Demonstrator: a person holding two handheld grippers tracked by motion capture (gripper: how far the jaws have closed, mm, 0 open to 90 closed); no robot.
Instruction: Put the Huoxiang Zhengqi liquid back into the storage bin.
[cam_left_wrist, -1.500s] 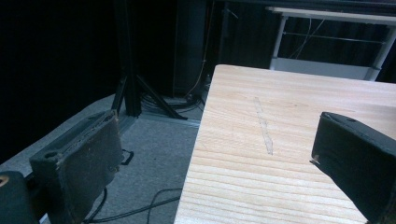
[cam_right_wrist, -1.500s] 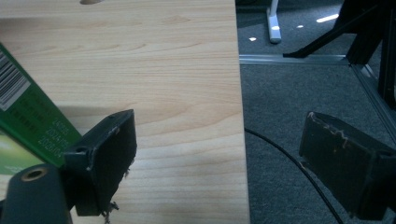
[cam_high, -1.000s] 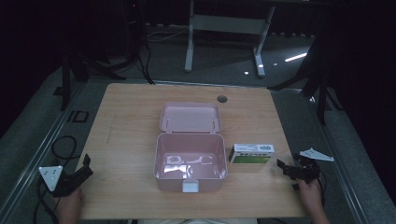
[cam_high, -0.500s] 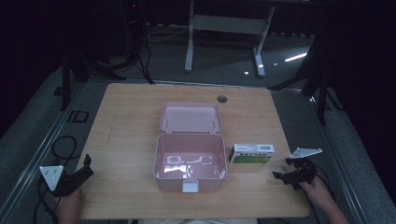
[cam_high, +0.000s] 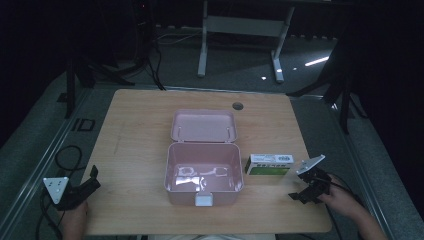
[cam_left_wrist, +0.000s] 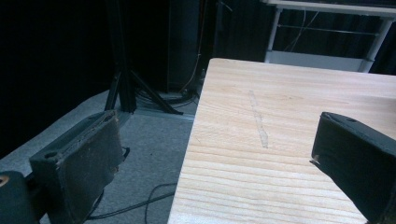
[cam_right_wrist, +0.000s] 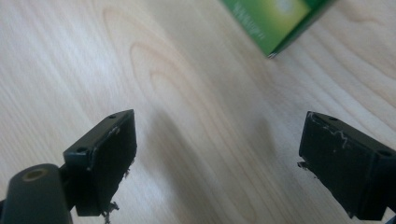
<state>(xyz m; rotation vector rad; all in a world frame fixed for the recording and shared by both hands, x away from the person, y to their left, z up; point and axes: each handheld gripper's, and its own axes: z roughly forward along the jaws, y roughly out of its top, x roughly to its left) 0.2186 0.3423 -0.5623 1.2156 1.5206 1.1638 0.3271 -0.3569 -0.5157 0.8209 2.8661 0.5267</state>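
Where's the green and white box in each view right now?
High view: green and white box lies right of the open pink case, ahead of the right claw.
Right gripper view: its corner is at the top edge.
Left gripper view: not in it.
Shared landmark: the wooden tabletop.

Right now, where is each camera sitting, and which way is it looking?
High view: above the person's side, looking forward and down on the table, pink box and green carton; hands hold the left gripper and right gripper.
Left gripper view: rides the left gripper, facing the table's left edge and the floor; open jaws show.
Right gripper view: rides the right gripper, looking down at the tabletop; open jaws show.
Shared: the green carton appears in high and right gripper views.
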